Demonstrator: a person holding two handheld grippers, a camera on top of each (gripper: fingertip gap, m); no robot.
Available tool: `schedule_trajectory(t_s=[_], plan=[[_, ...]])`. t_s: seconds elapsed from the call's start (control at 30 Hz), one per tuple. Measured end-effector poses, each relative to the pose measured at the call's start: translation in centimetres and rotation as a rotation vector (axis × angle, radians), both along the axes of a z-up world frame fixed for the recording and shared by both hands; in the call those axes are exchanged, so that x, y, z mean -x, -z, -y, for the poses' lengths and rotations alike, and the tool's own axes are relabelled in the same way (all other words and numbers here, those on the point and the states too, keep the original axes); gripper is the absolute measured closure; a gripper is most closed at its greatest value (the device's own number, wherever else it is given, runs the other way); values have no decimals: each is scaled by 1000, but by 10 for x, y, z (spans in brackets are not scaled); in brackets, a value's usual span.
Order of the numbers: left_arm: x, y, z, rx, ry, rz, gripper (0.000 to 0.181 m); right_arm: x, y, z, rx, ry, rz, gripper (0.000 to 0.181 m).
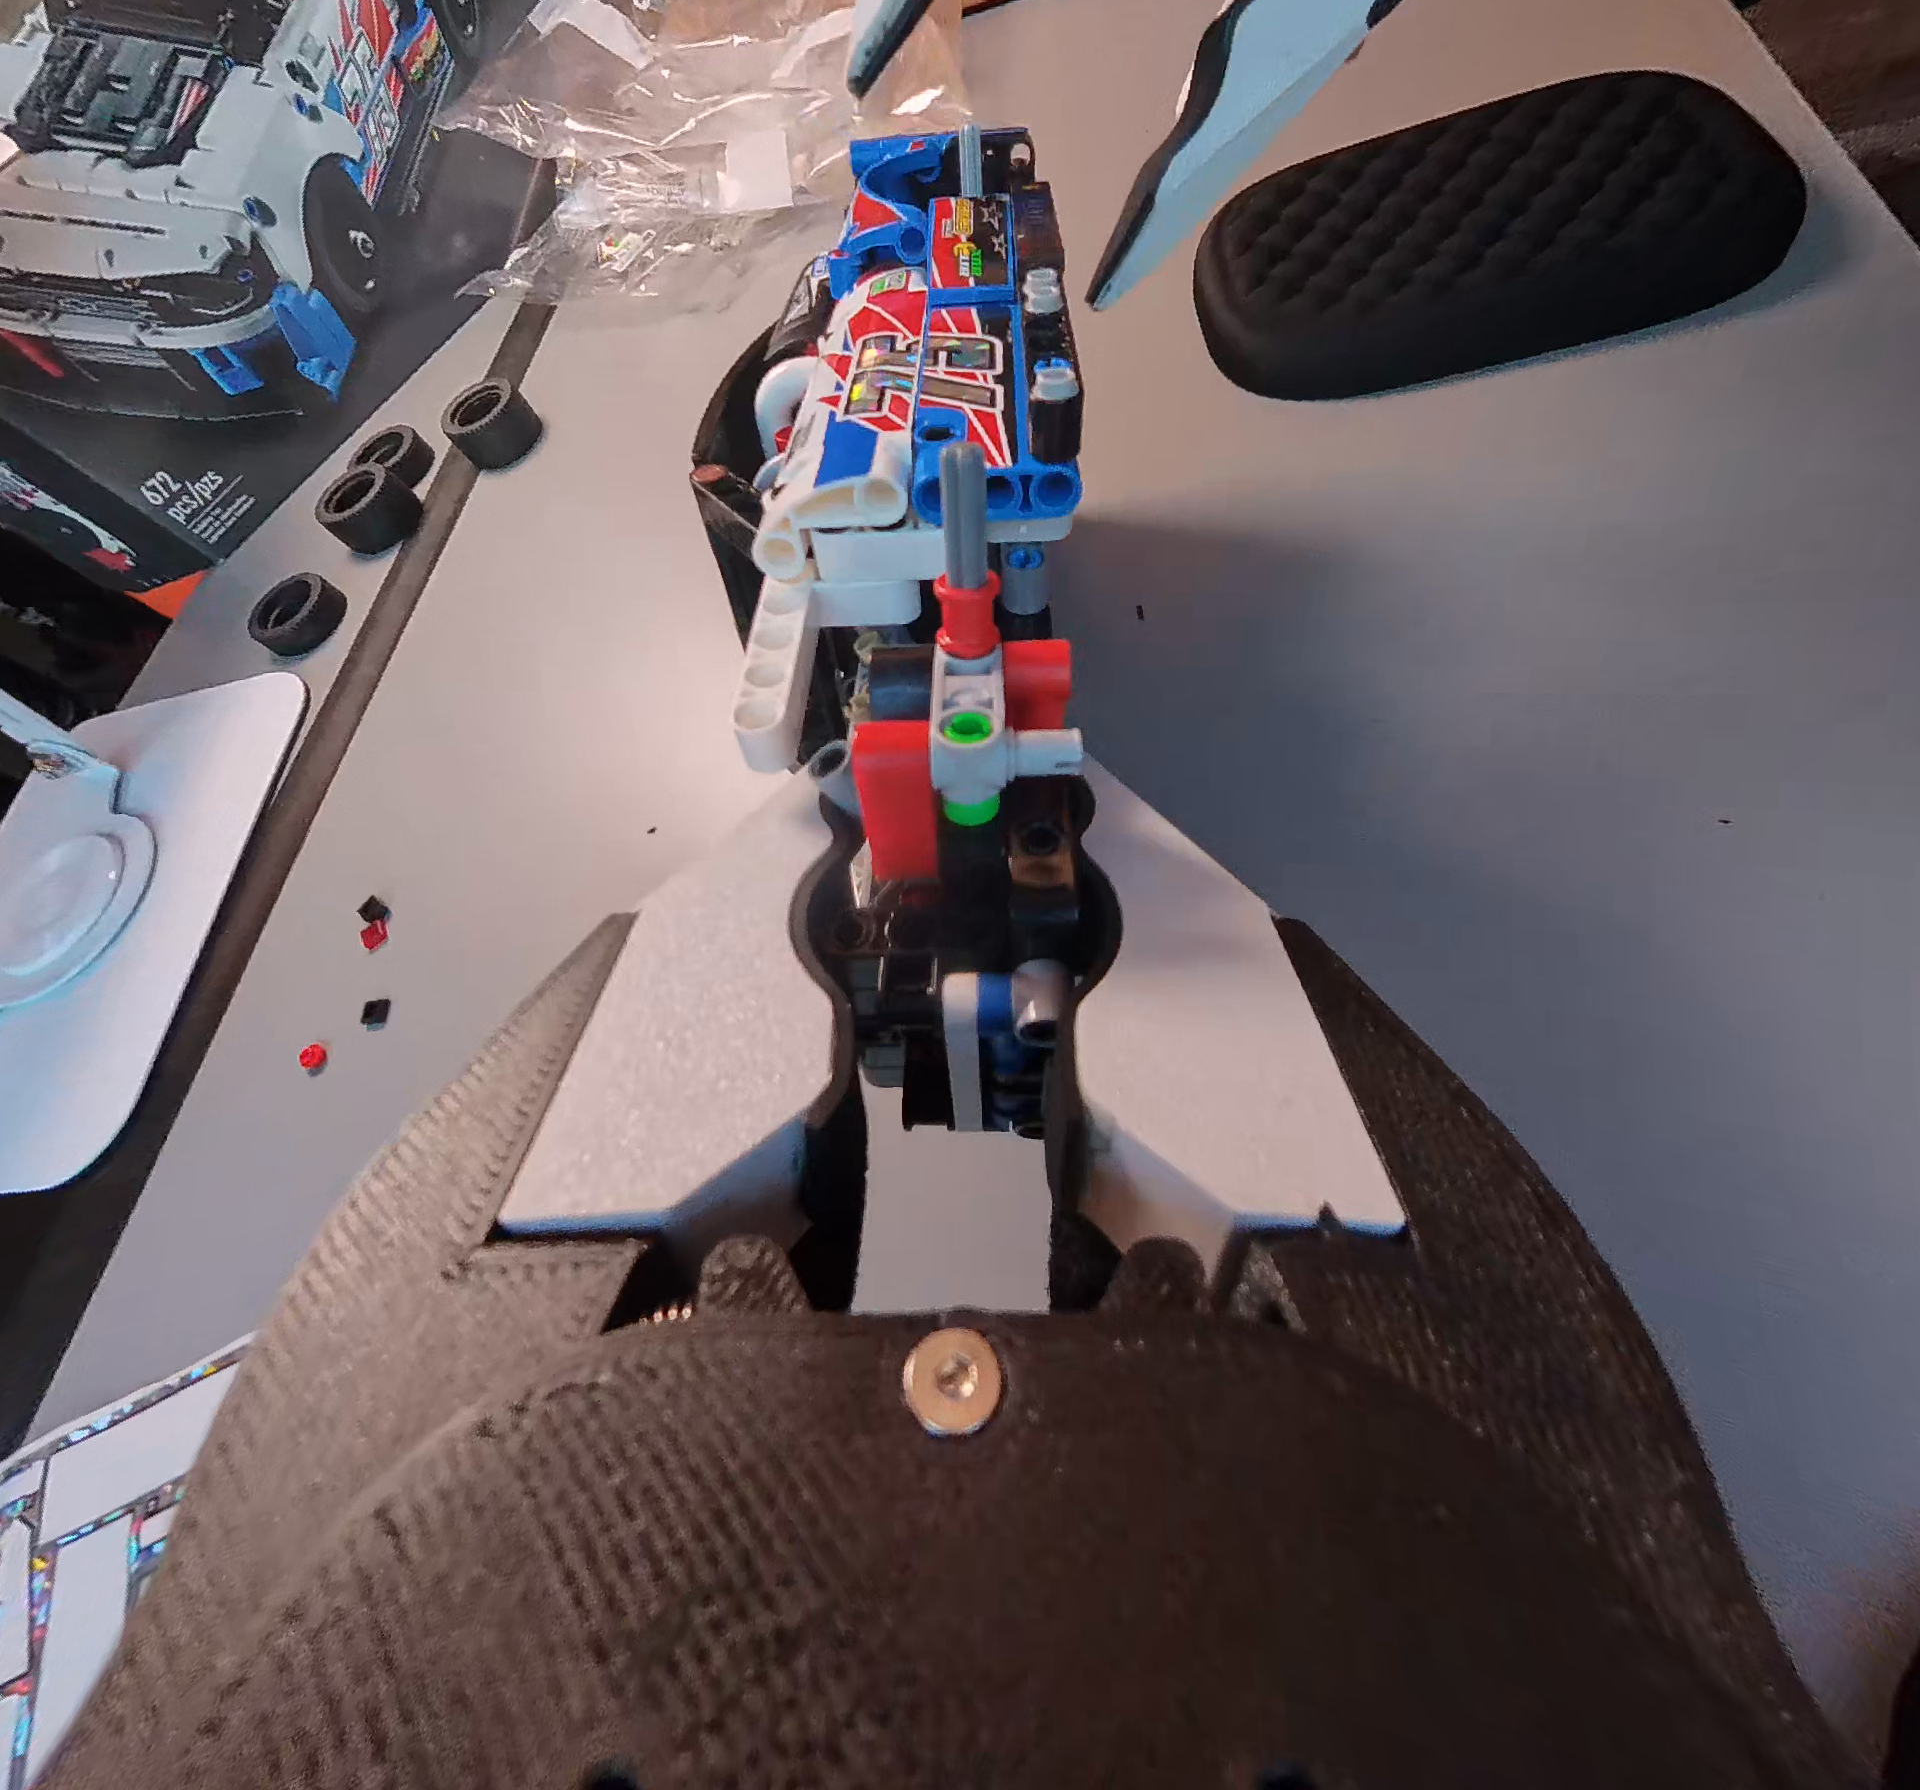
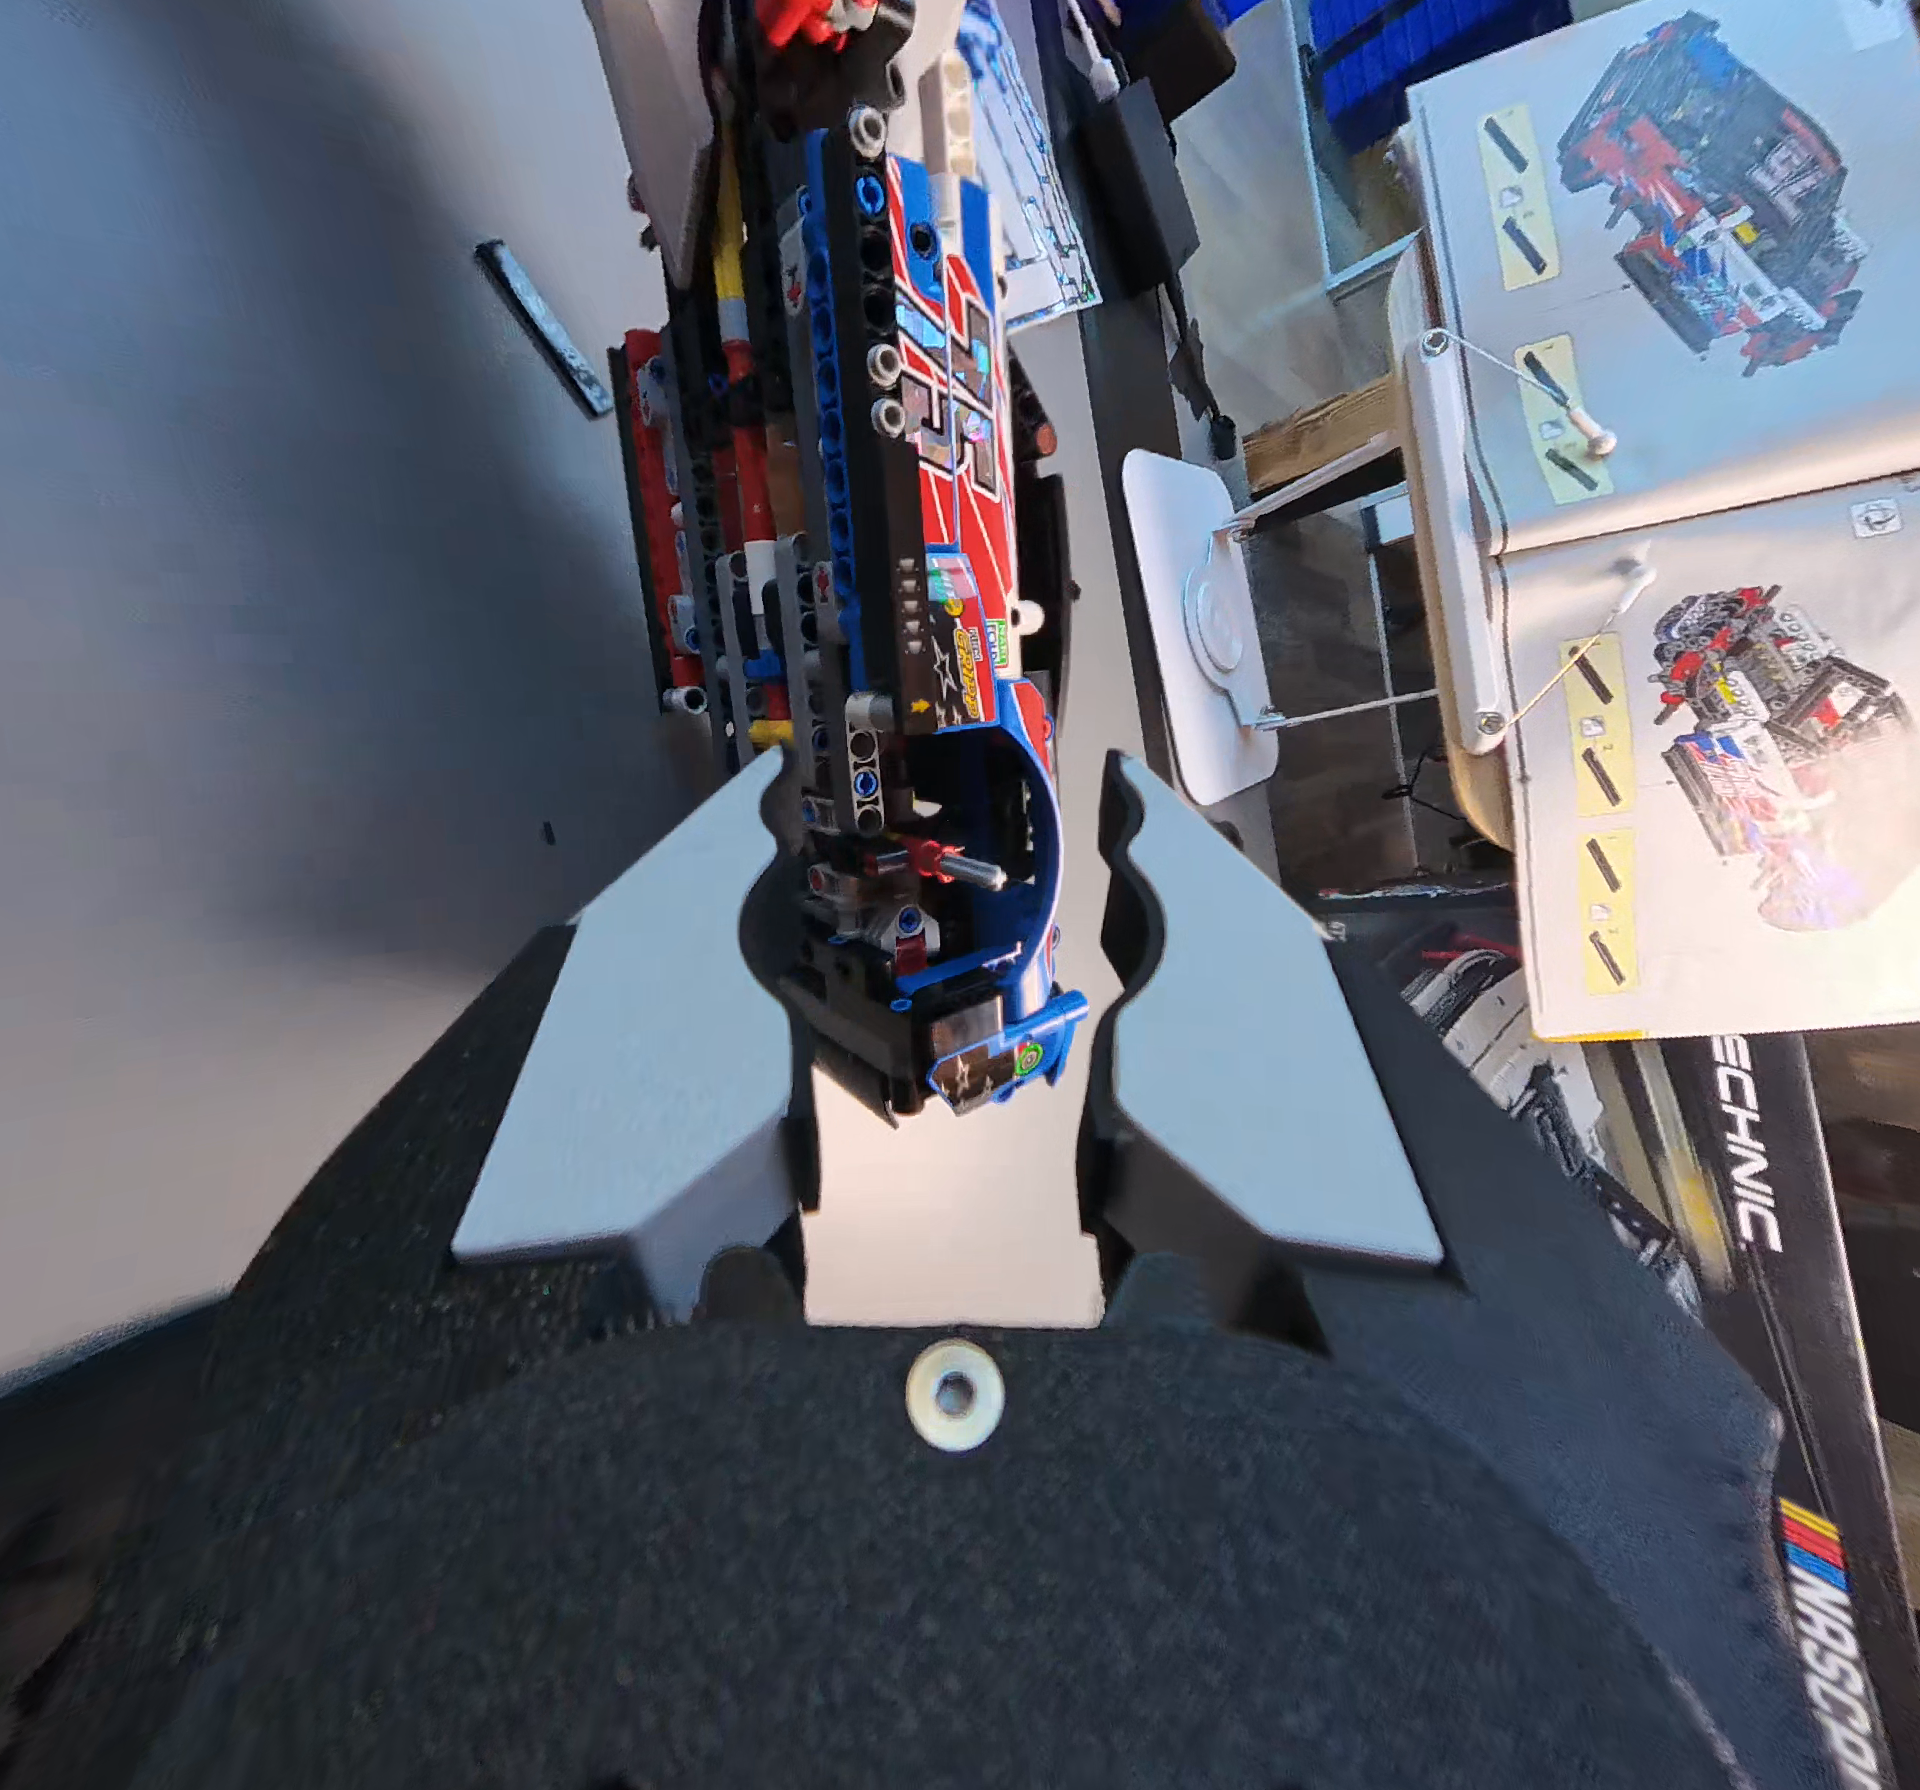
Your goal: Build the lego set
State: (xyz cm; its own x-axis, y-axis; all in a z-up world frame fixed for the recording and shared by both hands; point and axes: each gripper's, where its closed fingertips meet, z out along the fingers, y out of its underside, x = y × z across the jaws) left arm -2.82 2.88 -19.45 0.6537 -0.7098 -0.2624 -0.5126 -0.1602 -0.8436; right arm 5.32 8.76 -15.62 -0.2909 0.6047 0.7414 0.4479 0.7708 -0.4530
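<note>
Lego car body (image 1: 935, 410) is standing centre frame, its near end sitting clamped in the left gripper (image 1: 956, 961); the right gripper (image 2: 945, 909) is gaping around its far end.

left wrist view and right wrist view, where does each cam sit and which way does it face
Left wrist view: on the left gripper, looking along its jaws at the lego car they clamp; the right gripper shows beyond.
Right wrist view: on the right gripper, facing the car's other end between open jaws, instruction booklet to the right.
Shared: the car, seen from opposite ends.
</note>
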Motion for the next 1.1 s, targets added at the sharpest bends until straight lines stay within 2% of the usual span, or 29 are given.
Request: schedule_trajectory(t_s=[0.13, 0.23, 0.3, 0.37, 0.43, 0.53, 0.6, 0.73, 0.93, 1.03, 1.1], plan=[[-2, -2, -4, -18, 7, -34, 148, 0, 3, -4, -24, 24, -2, 126], [2, 2, -6, -2, -1, 4, 148, 4, -10, 22, -3, -39, -90, 138], [8, 4, -9, 13, -9, 40, 148, 10, -7, 62, 120, -133, -92, 147], [16, 6, -13, 29, -23, 73, 147, 20, 17, 102, 328, -211, 29, 157], [25, 9, -17, 44, -44, 108, 147, 36, 42, 125, 506, -232, 131, 159], [38, 11, -20, 54, -83, 148, 148, 70, 77, 116, 581, -183, 205, 156], [45, 11, -20, 60, -107, 167, 148, 87, 92, 108, 632, -150, 250, 155], [54, 14, -18, 77, -124, 215, 148, 104, 115, 95, 572, -129, 350, 151], [55, 16, -17, 87, -125, 242, 148, 112, 127, 91, 575, -98, 469, 155], [55, 16, -17, 86, -127, 244, 148, 107, 129, 97, 597, -128, 553, 173], [54, 16, -16, 82, -128, 251, 148, 101, 129, 99, 574, -154, 575, 175]])
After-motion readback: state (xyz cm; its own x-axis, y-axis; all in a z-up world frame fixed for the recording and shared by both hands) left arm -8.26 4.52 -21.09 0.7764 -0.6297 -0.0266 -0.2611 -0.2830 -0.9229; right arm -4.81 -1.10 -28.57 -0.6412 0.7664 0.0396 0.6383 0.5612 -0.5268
